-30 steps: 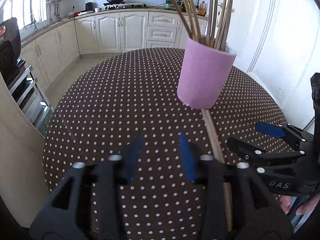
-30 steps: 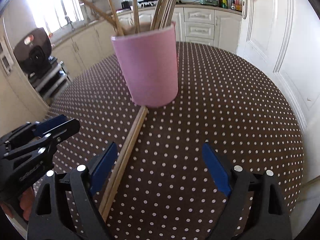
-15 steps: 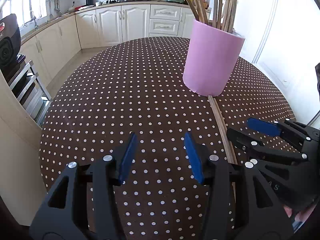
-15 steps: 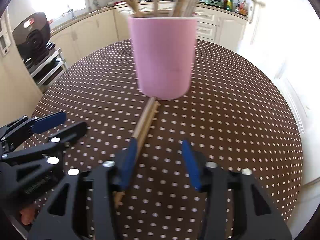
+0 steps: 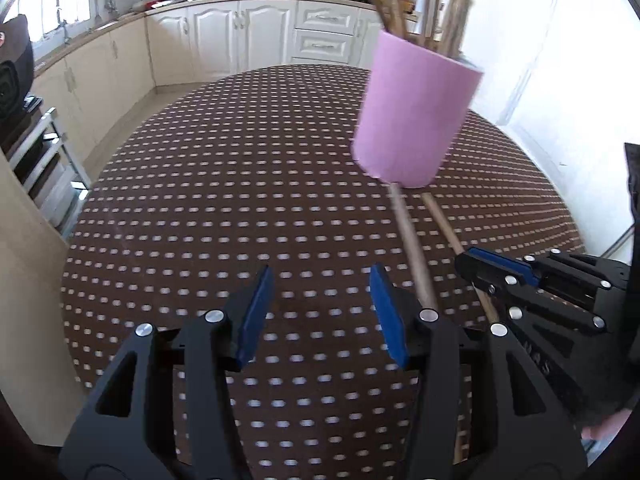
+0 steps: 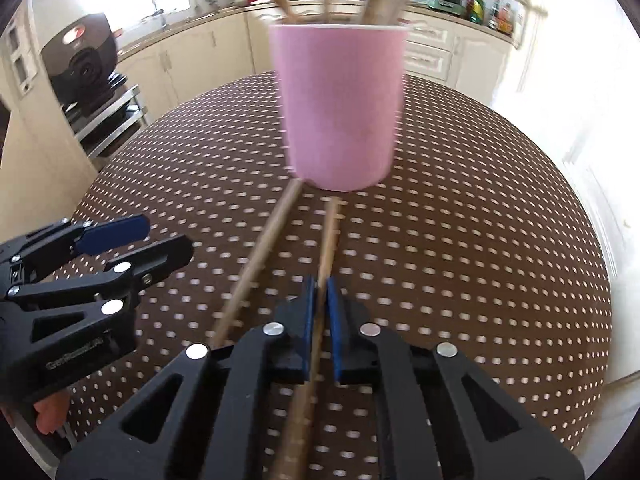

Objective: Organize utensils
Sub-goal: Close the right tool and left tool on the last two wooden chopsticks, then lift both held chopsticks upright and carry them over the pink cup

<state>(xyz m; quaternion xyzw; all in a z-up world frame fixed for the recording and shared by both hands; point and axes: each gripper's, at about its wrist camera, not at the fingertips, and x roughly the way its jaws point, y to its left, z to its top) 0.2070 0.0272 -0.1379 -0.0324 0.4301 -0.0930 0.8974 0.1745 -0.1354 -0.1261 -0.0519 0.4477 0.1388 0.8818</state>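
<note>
Chopsticks are the matter in hand: two long bare wooden sticks are lying on the brown white-dotted tablecloth point(image 6: 480, 240), both running lengthwise away from the grippers toward the foot of the tall pink cylindrical cup point(image 6: 340, 108), which is already holding a bundle of similar sticks.

Starting leftmost, the left gripper point(image 5: 316, 312) is hovering with its blue pads about half apart and nothing between them; the nearer loose chopstick point(image 5: 412, 248) is lying just to its right, its end touching or hidden behind that side's finger.

Further right, the right gripper point(image 6: 319, 320) is clamping its pads narrowly on the second chopstick point(image 6: 330, 240), gripping it partway along its length, with the shaft pointing straight ahead at the cup.

Judging from this, the coming lift depends on that axis: the held stick needs tipping upright before it can drop into the cup directly ahead.
</note>
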